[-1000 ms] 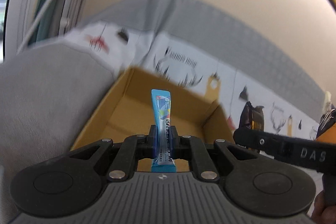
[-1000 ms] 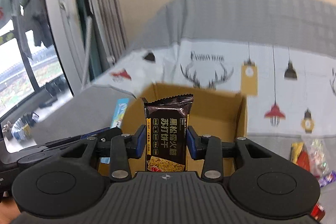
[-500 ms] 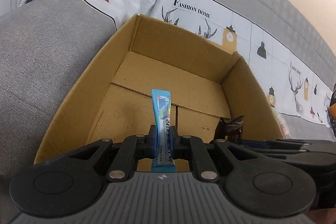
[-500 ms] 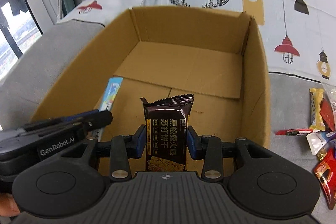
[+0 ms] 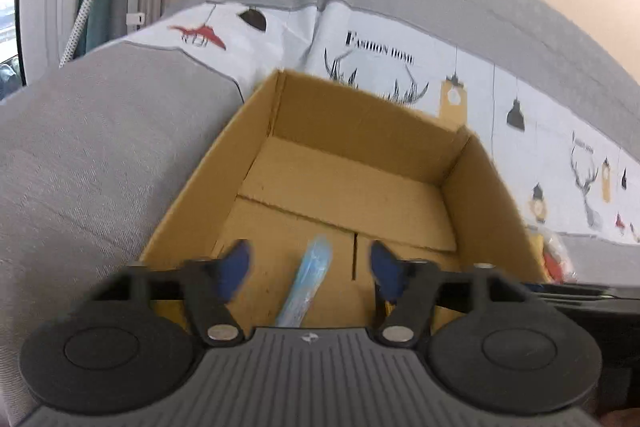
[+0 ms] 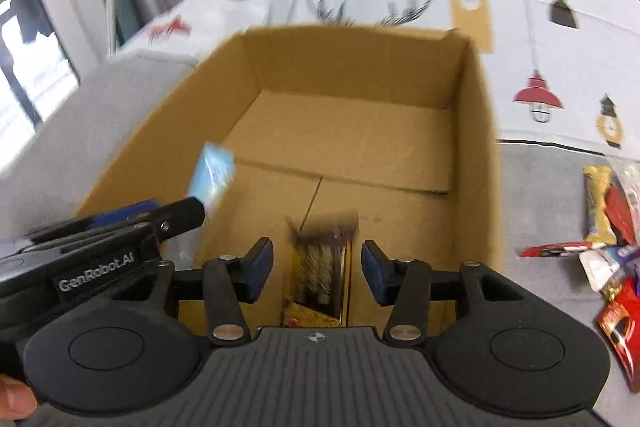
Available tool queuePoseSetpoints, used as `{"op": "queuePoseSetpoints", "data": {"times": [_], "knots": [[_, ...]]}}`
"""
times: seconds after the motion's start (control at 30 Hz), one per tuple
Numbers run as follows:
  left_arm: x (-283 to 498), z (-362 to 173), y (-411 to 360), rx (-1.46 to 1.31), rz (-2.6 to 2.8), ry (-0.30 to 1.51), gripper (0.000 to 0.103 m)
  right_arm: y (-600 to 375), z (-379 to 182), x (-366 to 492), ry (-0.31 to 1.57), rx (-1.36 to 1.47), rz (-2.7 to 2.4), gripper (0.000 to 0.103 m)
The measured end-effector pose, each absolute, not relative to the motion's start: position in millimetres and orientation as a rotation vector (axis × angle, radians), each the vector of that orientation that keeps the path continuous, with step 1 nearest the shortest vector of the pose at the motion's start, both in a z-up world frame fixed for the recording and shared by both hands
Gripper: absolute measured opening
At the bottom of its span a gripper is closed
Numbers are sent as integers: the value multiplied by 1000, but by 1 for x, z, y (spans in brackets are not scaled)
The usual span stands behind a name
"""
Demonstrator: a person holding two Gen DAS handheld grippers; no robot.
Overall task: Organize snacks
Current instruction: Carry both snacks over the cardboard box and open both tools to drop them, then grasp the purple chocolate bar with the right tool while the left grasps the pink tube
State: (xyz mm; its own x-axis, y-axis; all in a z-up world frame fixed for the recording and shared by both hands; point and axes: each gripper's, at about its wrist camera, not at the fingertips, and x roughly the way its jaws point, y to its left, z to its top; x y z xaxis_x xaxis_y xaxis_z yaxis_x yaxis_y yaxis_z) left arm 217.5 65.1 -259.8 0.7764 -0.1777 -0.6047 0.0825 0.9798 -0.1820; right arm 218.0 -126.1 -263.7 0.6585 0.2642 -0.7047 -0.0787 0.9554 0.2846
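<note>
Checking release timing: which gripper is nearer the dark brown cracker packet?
Right. The right gripper sits directly over the dark brown cracker packet, jaws open. The left gripper is off to its left.

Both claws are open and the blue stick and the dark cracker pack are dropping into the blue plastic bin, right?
Almost. Both claws, left and right, are open, with the blue stick and cracker pack loose between them, but the right wrist view shows a brown cardboard box, not a blue plastic bin.
</note>
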Motion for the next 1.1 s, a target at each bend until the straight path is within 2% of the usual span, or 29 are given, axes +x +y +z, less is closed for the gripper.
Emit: {"op": "queuePoseSetpoints", "data": {"times": [0.03, 0.07, 0.13, 0.17, 0.37, 0.63, 0.87, 0.93, 1.0, 1.03, 1.1], "knots": [[216, -255, 64, -156, -153, 664, 82, -133, -260, 214, 819, 265, 197, 58], [214, -252, 61, -158, -161, 664, 85, -141, -255, 208, 802, 284, 193, 69], [207, -243, 52, -151, -199, 651, 86, -154, -247, 194, 762, 308, 180, 86], [203, -240, 46, -140, -213, 643, 86, -161, -243, 185, 739, 315, 182, 88], [175, -218, 0, -87, -297, 572, 95, -206, -231, 137, 661, 326, 135, 88], [149, -218, -74, -26, -496, 521, 95, -287, -254, 82, 606, 293, 0, 88], [154, -237, -158, 85, -629, 522, 95, -364, -290, 72, 601, 318, -65, 88], [163, -249, -184, 119, -664, 528, 93, -385, -298, 74, 600, 361, -76, 87], [173, -262, -206, 153, -685, 534, 84, -406, -309, 82, 617, 401, -87, 84], [181, -272, -218, 173, -693, 551, 81, -416, -316, 88, 638, 426, -98, 80], [201, -294, -239, 206, -706, 605, 68, -438, -330, 103, 691, 498, -128, 70]]}}
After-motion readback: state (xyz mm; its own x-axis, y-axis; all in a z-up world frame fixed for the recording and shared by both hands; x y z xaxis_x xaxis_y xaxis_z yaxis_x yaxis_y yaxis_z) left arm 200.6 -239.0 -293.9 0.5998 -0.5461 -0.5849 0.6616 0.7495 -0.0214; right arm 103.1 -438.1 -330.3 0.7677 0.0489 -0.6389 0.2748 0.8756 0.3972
